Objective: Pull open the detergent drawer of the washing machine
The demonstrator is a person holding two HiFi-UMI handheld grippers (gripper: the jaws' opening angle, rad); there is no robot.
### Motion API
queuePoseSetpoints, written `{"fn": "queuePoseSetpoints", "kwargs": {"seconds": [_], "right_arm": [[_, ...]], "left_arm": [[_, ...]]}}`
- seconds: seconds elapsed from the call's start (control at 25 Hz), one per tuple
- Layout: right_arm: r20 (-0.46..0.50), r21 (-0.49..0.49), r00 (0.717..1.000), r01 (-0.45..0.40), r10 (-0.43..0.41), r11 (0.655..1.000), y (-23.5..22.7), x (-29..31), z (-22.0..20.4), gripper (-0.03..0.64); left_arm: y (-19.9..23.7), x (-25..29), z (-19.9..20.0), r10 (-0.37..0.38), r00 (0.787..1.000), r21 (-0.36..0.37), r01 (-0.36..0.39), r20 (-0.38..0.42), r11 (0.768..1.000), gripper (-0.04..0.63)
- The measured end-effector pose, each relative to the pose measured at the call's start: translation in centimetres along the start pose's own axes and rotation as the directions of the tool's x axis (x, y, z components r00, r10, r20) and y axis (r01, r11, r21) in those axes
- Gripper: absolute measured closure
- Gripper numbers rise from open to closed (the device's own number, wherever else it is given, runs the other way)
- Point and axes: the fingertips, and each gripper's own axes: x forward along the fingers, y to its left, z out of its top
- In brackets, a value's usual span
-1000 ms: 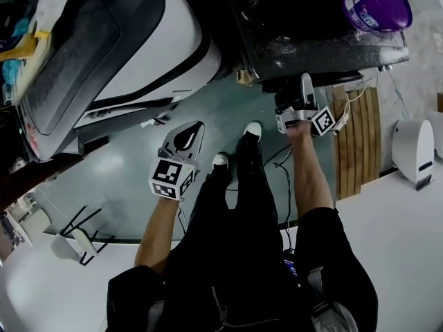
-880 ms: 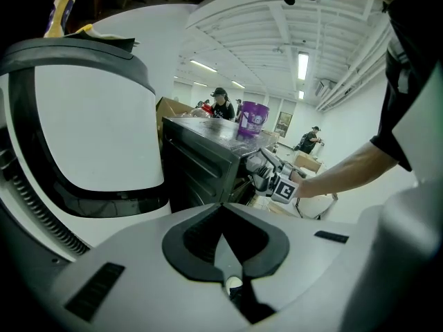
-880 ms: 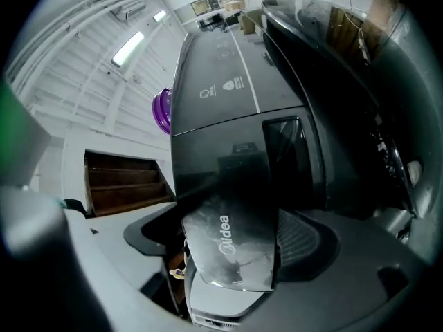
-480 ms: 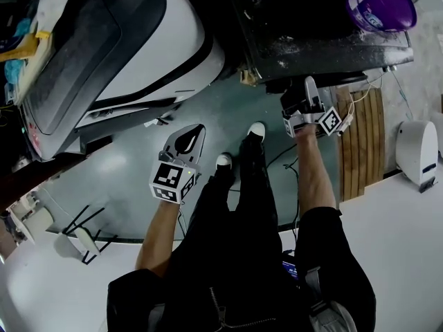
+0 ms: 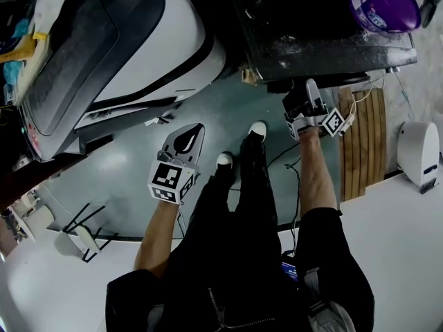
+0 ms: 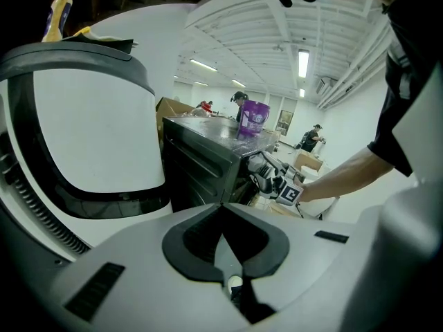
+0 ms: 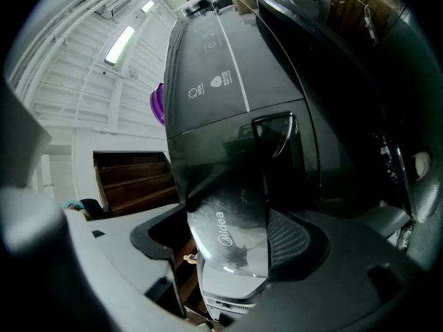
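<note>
Washing machine (image 5: 325, 40): a dark grey, box-shaped appliance at the upper right of the head view, its flat top dusty with pale smears. In the right gripper view its dark front fills the upper middle of the frame, marked with two small white symbols and a thin pale line. Detergent drawer (image 7: 232, 237): a glossy grey front panel lettered "Midea", lower centre, tilted. How far it stands out cannot be told.

Washing machine (image 5: 325, 40), upper right: dark grey to black, top speckled white. Drawer front (image 7: 232, 234), lower centre: glossy silver-grey with dark lettering. Bucket (image 5: 384, 5), top right: purple with white label. Large appliance (image 5: 138, 54), upper left: white with black band. Floor (image 5: 131, 171): grey-green. Slatted board (image 5: 360, 137), right: light brown.
</note>
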Motion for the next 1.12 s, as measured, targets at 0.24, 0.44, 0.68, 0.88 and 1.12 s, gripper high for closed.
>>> {"fn": "queuePoseSetpoints", "kwargs": {"seconds": [0.24, 0.44, 0.68, 0.88, 1.12], "right_arm": [[0.003, -0.024, 1.0, -0.023, 0.023, 0.999, 0.8, -1.9, -0.5, 0.295], [0.031, -0.02, 0.999, -0.009, 0.009, 1.0, 0.7, -2.0, -0.6, 0.293], [0.055, -0.033, 0.998, -0.003, 0.005, 0.999, 0.7, -2.1, -0.5, 0.291], [0.048, -0.026, 0.999, -0.01, 0.011, 1.0, 0.9, -2.7, -0.9, 0.296], [0.04, -0.029, 0.999, -0.01, 0.011, 1.0, 1.1, -4.0, -1.2, 0.296]], "left_arm": [[0.2, 0.9, 0.0, -0.017, 1.0, 0.002, 0.017, -0.006, 1.0, 0.577], [-0.8, 1.4, 0.5, -0.034, 0.999, 0.02, 0.034, -0.002, 0.999, 0.577], [-1.4, 1.5, 0.6, -0.048, 0.999, 0.028, 0.048, 0.002, 0.998, 0.577], [-1.7, 1.2, 0.5, -0.049, 0.999, 0.033, 0.049, 0.009, 0.998, 0.577], [-1.8, 0.9, 0.4, -0.055, 0.998, 0.043, 0.054, 0.01, 0.998, 0.577]]}}
